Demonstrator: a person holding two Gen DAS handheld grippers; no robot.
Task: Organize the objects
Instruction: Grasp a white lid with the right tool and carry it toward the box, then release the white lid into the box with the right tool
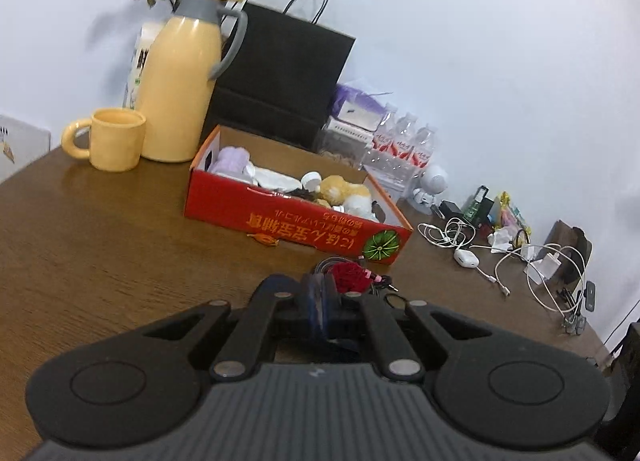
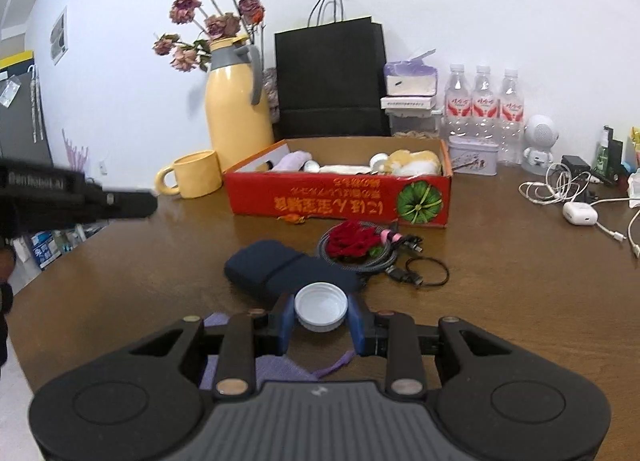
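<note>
Up front, right gripper [image 2: 321,315] clamps a white bottle cap [image 2: 321,307], open side up, above the wooden table [image 2: 520,301]. Left gripper [image 1: 319,301]: blue pads pressed together, nothing visible between. Dark pouch [image 2: 280,267] partly hidden behind the cap. Red box [image 2: 340,201] contents hard to identify.

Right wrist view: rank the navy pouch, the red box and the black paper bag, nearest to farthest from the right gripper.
From the right gripper:
1. navy pouch, just ahead, slightly left.
2. red box, mid-table.
3. black paper bag, against the wall behind the box.
</note>
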